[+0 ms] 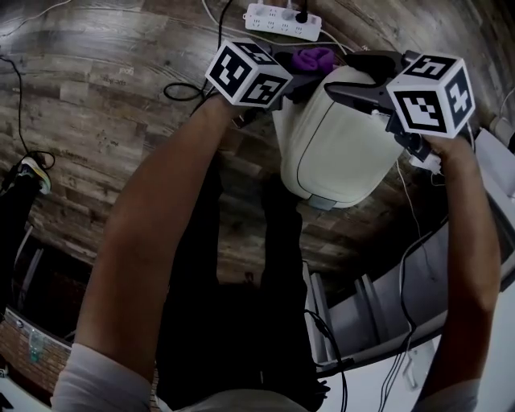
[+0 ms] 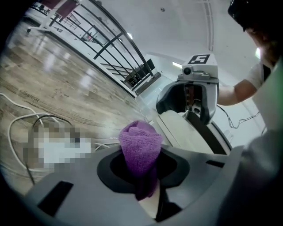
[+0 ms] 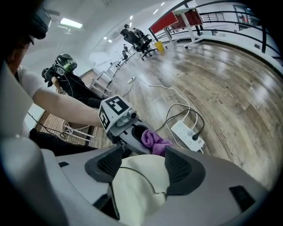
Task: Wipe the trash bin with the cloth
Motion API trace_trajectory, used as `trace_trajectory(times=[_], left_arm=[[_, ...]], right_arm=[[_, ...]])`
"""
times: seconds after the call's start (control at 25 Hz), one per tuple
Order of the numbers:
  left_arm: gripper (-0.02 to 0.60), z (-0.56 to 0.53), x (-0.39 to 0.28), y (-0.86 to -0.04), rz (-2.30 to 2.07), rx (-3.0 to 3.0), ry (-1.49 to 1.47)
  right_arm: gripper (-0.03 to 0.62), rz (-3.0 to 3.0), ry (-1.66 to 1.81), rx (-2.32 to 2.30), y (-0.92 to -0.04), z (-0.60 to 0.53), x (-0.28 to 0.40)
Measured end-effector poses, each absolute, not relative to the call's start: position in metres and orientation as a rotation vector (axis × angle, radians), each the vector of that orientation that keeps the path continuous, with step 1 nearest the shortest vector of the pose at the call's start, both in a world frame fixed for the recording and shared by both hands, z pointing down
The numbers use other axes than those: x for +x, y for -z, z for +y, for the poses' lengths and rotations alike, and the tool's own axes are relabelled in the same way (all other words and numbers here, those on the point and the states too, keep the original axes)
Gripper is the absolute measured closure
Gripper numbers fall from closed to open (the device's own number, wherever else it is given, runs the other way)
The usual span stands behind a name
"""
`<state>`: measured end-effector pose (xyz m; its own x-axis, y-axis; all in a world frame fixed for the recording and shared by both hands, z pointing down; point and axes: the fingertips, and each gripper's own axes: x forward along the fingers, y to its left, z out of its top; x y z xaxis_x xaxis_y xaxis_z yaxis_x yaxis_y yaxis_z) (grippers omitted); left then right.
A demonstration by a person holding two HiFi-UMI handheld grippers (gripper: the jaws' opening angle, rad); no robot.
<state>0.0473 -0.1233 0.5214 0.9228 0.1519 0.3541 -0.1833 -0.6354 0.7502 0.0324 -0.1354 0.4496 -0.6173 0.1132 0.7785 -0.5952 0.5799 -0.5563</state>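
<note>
1. The trash bin [image 1: 334,145] is a smooth, cream plastic tub with rounded corners and a faint seam curving across its wall. It is tilted over the floor [image 1: 96,105], with a small grey tab at its nearer end. Whether it touches the floor I cannot tell.
2. The right gripper [image 3: 139,170] has two broad, dark grey jaws with ribbed pads. They stand apart by the width of the bin's curved wall and press on it from both sides, so the bin is clamped between them.
3. The left gripper [image 2: 141,170] has its jaws closed on the cloth [image 2: 140,145]. The cloth is purple, with a nubbly, towel-like weave, and is rolled into a bud-shaped wad that stands up out of the jaws.
4. In the head view the cloth lies against the far end of the bin, just beside the right gripper's jaws. In the right gripper view it shows as soft folds just past the bin's rounded edge.
5. Each gripper carries a white marker cube [image 1: 248,72] printed with black square patterns. Its edges are sharp and its faces matte.
6. The floor is wood plank with streaky grain and a dull sheen.
7. A white, oblong power strip [image 1: 283,20] lies on the floor beyond the bin. Thin cables [image 1: 181,90], black and white, loop near it.
</note>
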Motion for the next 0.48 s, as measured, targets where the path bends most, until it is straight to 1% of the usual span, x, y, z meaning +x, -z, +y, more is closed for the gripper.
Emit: trace_trajectory(times=[0.48], left_arm=[[0.497,-0.093,0.028,-0.514,0.065,2.272,-0.495]], right_arm=[[0.284,-1.979,-1.064,0.403,-0.451,-0.135,0.033]])
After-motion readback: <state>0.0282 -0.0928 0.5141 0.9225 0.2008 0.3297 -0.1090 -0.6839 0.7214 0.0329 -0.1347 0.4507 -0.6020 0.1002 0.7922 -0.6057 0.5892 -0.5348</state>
